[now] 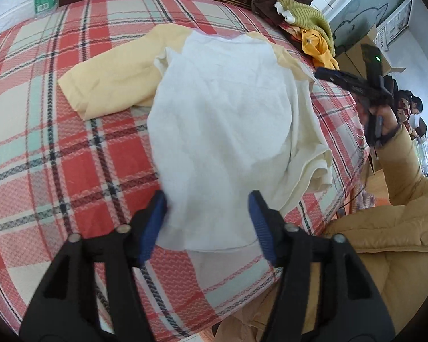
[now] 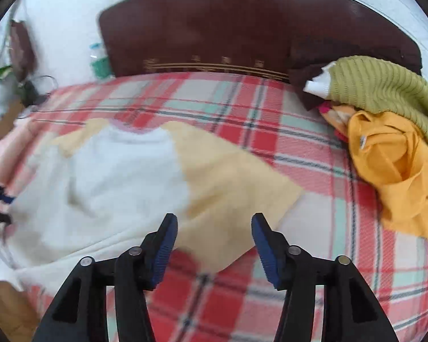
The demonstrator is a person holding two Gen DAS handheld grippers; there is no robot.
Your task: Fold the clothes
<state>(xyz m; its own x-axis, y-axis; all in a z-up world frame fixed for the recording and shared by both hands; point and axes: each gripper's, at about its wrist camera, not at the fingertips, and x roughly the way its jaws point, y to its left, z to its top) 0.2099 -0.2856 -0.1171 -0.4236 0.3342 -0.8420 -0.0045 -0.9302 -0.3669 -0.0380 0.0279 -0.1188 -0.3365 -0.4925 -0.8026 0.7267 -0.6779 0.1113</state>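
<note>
Bed (image 1: 57, 148), plaid cover in red, cream and mint: work surface, dark headboard (image 2: 214, 28) at its far end.

Shirt (image 1: 219, 119), white body with pale yellow sleeves: lies flat on the cover near the middle of the bed, collar toward the headboard. In the left wrist view one sleeve (image 1: 108, 82) is spread out to the side; the opposite edge is bunched and turned over on itself. In the right wrist view the other yellow sleeve (image 2: 231, 182) lies partly out across the plaid. Judged status: fold only begun at most; sleeves not yet brought in, body not yet doubled over.

Pile of clothes (image 2: 385, 131), green knit, orange garment and a dark item: heaped at the far corner of the bed, well apart from the shirt, unfolded. Judged status: still to do, so most of the task is left.

Person, tan padded sleeve (image 1: 405, 154): seen at the edge of the left wrist view, arm raised beside the bed and bearing the second tool.

Left gripper (image 1: 208, 222): angled down over the near hem of the shirt, jaws spread, white cloth seen between the blue pads but not pinched.

Right gripper (image 2: 214, 242): angled down above the tip of the yellow sleeve, jaws spread, holding nothing; picture blurred
</note>
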